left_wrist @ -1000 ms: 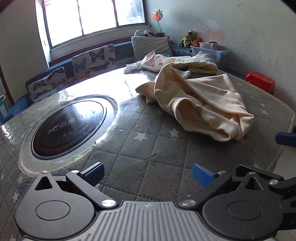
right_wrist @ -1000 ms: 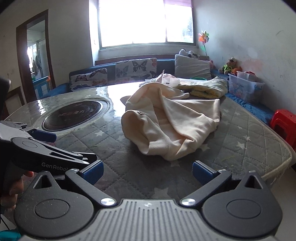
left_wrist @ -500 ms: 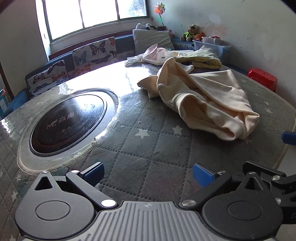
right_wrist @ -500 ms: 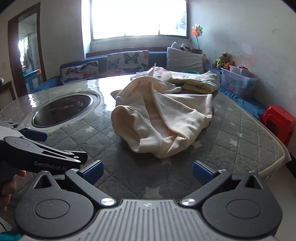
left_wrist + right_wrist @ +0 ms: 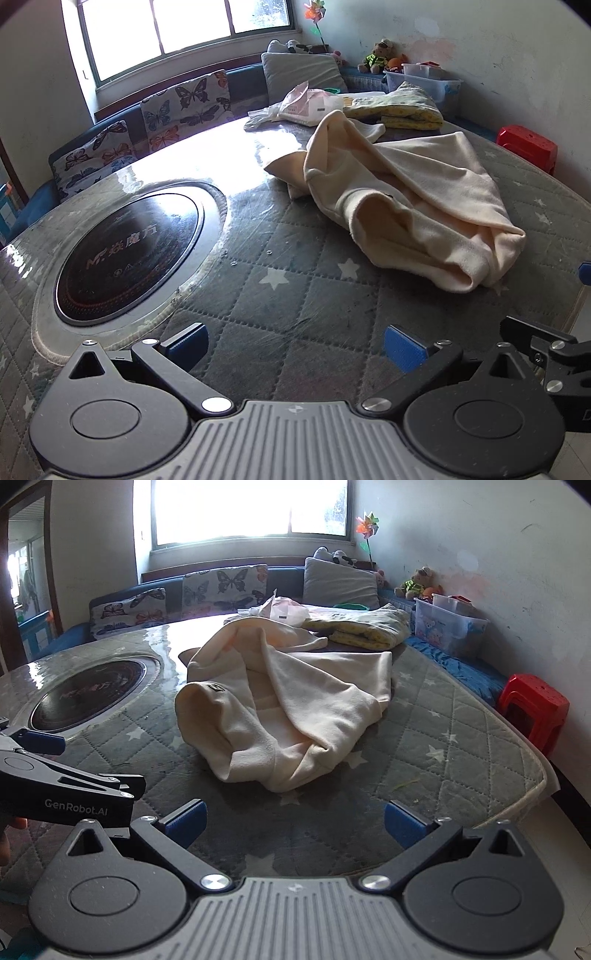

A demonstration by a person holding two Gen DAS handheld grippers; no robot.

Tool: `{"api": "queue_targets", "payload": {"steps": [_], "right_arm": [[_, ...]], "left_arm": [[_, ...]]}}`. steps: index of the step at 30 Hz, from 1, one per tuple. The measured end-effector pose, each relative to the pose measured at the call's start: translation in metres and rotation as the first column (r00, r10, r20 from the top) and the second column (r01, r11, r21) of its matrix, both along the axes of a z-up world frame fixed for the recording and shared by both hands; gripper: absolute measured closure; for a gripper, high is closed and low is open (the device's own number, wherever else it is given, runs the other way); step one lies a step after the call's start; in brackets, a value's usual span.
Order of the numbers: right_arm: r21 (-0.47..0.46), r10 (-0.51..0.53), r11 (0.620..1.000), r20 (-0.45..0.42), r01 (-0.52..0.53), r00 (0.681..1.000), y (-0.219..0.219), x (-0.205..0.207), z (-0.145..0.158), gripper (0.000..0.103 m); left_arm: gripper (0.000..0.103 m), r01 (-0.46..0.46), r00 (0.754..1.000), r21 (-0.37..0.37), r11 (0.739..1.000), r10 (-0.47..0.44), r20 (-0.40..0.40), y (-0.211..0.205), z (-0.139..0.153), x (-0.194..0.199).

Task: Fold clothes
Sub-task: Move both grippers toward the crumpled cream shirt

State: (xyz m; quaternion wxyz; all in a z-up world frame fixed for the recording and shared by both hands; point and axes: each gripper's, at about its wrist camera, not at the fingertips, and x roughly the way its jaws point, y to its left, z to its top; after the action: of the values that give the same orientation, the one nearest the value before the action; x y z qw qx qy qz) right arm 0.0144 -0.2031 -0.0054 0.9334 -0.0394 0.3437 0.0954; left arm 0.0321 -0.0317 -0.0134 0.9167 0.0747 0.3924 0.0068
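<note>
While our left gripper and right gripper hover with jaws spread wide and nothing between them, the crumpled cream garment lies on the quilted table at one o'clock from the left, twelve o'clock from the right; a folded yellow cloth rests beyond it.

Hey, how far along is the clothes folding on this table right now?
Done: a yellow patterned cloth lies folded at the table's far side. In hand: nothing; the left gripper and right gripper are both open and empty, short of the garment. Left: the cream long-sleeved garment lies crumpled in a heap on the grey quilted table cover, so its folding has not started.
</note>
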Motion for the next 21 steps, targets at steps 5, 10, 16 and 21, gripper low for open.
{"api": "queue_targets", "payload": {"steps": [5, 10, 16, 21], "right_arm": [[-0.001, 0.001, 1.0, -0.006, -0.001, 1.0, -0.002, 0.006, -0.001, 0.0], [-0.002, 0.011, 1.0, -0.014, -0.011, 1.0, -0.002, 0.014, -0.002, 0.0], [0.003, 0.009, 1.0, -0.022, -0.009, 1.0, -0.004, 0.025, -0.001, 0.0], [-0.002, 0.006, 1.0, -0.026, -0.006, 1.0, -0.005, 0.035, 0.002, 0.0]], "left_arm": [[0.0, 0.009, 1.0, 0.0, 1.0, -0.009, -0.011, -0.004, 0.0, 0.008], [0.0, 0.011, 0.999, -0.006, 1.0, -0.011, -0.03, -0.008, 0.0, 0.017], [0.0, 0.02, 0.999, -0.012, 1.0, -0.02, -0.042, -0.01, 0.003, 0.028], [0.0, 0.015, 0.999, -0.018, 1.0, -0.016, -0.05, -0.01, 0.009, 0.039]]}}
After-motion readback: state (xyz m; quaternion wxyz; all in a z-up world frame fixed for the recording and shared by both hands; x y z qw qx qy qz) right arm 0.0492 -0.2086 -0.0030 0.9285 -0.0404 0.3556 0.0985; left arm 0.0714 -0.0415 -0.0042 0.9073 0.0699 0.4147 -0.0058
